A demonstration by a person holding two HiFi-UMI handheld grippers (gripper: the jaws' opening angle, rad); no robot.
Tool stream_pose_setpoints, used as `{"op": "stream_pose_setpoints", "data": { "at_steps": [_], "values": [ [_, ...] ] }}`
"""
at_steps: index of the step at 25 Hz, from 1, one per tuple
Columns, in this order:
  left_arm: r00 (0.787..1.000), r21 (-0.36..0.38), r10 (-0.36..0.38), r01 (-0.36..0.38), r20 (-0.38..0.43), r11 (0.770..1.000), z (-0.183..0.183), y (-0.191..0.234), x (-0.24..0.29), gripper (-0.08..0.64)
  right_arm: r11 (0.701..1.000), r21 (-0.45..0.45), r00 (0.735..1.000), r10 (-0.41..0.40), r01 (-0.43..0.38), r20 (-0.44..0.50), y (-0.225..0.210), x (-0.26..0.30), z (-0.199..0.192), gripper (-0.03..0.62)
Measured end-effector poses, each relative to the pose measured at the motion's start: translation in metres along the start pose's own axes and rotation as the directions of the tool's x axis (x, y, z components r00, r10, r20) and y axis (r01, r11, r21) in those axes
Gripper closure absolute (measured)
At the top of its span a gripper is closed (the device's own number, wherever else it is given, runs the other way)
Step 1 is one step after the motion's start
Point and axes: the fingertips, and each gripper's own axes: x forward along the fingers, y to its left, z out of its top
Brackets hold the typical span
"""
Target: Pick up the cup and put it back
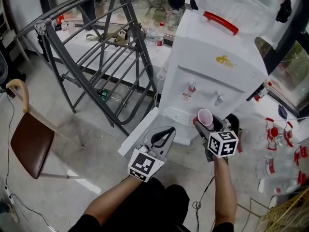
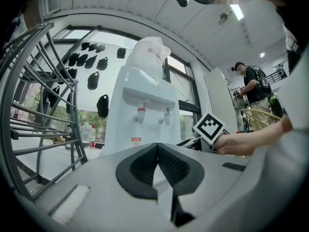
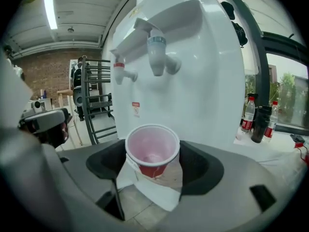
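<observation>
A red paper cup with a pale inside stands upright between the jaws of my right gripper, which is shut on it. In the right gripper view the cup sits a little below and in front of the blue tap of the white water dispenser; the red tap is to its left. My left gripper hangs left of the cup, before the drip tray. Its jaws meet at the tips with nothing in them.
The dispenser carries a water bag with a red handle. A grey metal rack leans at the left, and a brown chair stands beyond it. Bottles lie on the floor at right. A person stands far off.
</observation>
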Motion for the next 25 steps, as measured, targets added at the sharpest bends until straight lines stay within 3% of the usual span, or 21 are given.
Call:
{"op": "stream_pose_setpoints", "data": {
  "at_steps": [14, 25],
  "values": [
    [1.000, -0.002, -0.003, 0.003, 0.006, 1.000, 0.002, 0.011, 0.002, 0.554, 0.998, -0.041, 0.999, -0.051, 0.050, -0.016, -0.008, 0.019, -0.008, 0.253],
    [1.000, -0.006, -0.011, 0.012, 0.005, 1.000, 0.007, 0.012, 0.006, 0.554, 0.997, -0.030, 0.994, -0.071, 0.074, 0.084, -0.004, -0.010, 0.006, 0.242]
  ]
}}
